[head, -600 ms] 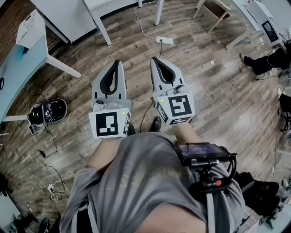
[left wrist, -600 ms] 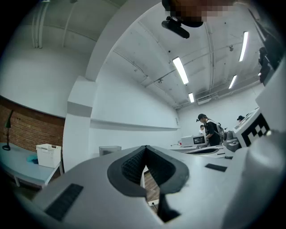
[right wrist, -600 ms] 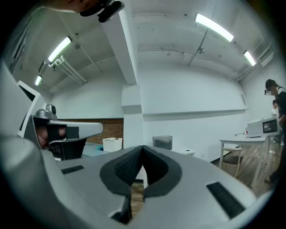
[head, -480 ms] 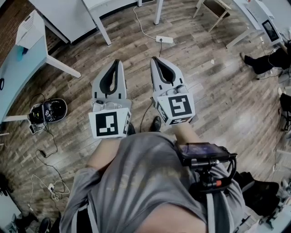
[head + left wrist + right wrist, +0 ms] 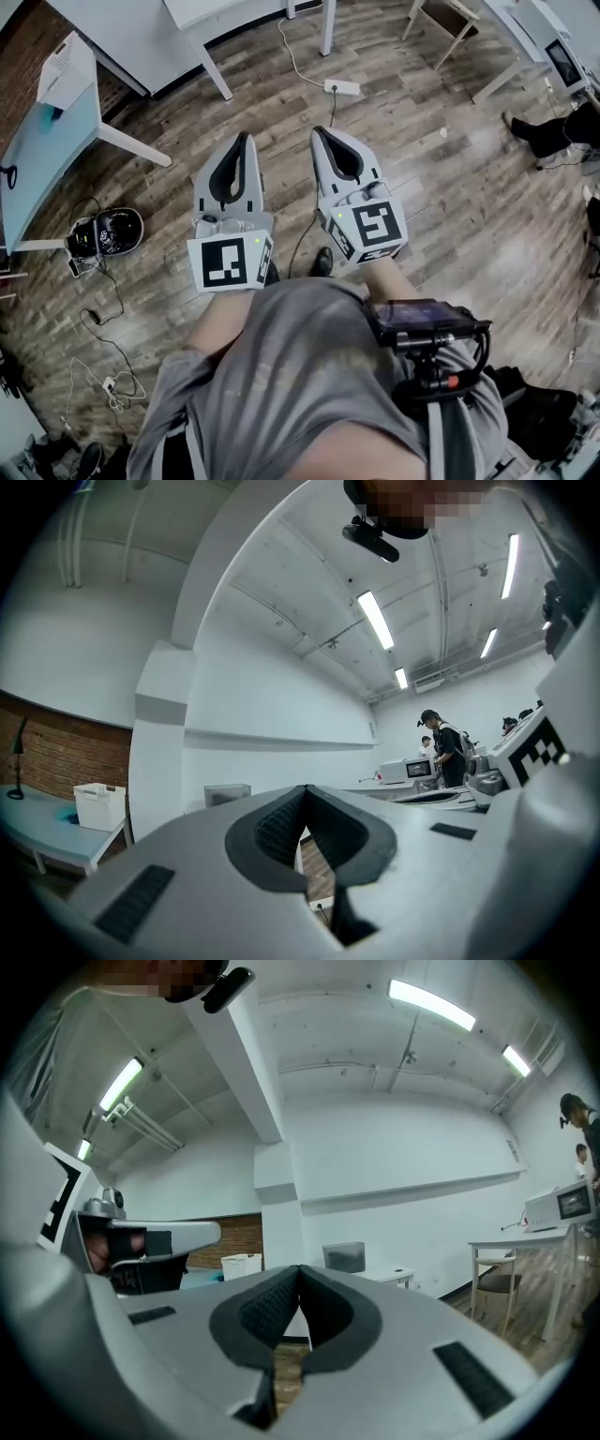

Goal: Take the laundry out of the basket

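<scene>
while both tools are held level and side by side just in front of the person's grey shirt (image 5: 300,375), the left hand-held gripper (image 5: 243,139) has its jaws pressed together with nothing between them. in the left gripper view its dark ribbed pads (image 5: 278,825) meet at the tip. the right hand-held gripper (image 5: 320,132) is likewise closed and empty, its pads (image 5: 267,1312) touching at the front. the left marker cube (image 5: 230,263) and the right marker cube (image 5: 373,228) sit at the rear of the tools, close to the person's body.

a white perforated basket (image 5: 64,64) stands on the pale blue counter (image 5: 37,150) at the upper left of the head view, well apart from both tools. what lies inside it cannot be made out.

below the jaws lies a wooden floor (image 5: 450,187). a white power strip (image 5: 341,87) with its cable lies on it beyond the jaw tips, near a white counter leg (image 5: 214,73). a round black device (image 5: 111,232) sits on the floor to the left, beside loose cables. a black camera rig (image 5: 427,328) is mounted at the person's chest. in the left gripper view, a person in dark clothes (image 5: 448,752) stands far off at the right.
</scene>
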### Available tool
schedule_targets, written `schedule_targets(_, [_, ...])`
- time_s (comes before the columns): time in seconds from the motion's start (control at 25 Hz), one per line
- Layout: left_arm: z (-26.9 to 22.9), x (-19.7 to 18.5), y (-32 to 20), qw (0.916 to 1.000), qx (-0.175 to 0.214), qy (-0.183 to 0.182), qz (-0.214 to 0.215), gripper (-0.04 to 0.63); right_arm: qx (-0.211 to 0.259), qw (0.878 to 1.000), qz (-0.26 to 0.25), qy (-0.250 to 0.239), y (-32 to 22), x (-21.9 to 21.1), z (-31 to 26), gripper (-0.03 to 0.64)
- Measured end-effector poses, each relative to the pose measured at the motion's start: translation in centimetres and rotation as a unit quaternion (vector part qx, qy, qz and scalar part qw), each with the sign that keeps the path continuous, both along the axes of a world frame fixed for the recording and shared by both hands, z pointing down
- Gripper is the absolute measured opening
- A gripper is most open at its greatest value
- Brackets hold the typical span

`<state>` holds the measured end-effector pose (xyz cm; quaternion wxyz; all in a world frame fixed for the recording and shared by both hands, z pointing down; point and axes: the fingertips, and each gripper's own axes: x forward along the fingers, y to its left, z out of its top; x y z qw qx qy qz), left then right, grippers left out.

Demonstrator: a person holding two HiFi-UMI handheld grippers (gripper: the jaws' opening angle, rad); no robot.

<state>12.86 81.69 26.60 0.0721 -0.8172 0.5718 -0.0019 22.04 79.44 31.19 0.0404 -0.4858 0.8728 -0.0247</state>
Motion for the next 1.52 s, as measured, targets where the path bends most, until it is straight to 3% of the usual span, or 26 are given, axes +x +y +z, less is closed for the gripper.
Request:
schedule_targets(0.24, [1.9,2.5,0.2,0.9998,-0.016,0.004,-0.01,0.008,-0.018,1.0,-0.008,0.005,-0.8,2.8,1.7,0.006])
schedule_targets(0.52, [2.7,1.4,-3.4,0.9989,-0.036,0.01,-0.027,0.008,-0.027,0.999,-0.017,0.008,-4.1,2.4,2.3,0.006])
schedule_targets(0.92, [2.2,-2.2,-13.2,0.9997,-0.015,0.016,-0.006,0.008,-0.015,1.0,0.001,0.012,-13.6,-1.4,1.8,0.006])
schedule_targets(1.2, [0.1,-6.8,-20.9,0.9997,0.006,0.024,-0.001,0.008,-0.009,1.0,-0.001,-0.005,-21.1,-6.1,0.1,0.006])
schedule_targets(1.52, [0.2,-11.4,-26.3,0.9996,0.008,0.027,0.003,0.008,-0.005,1.0,0.002,0.005,-26.7,-10.8,-0.5,0.006])
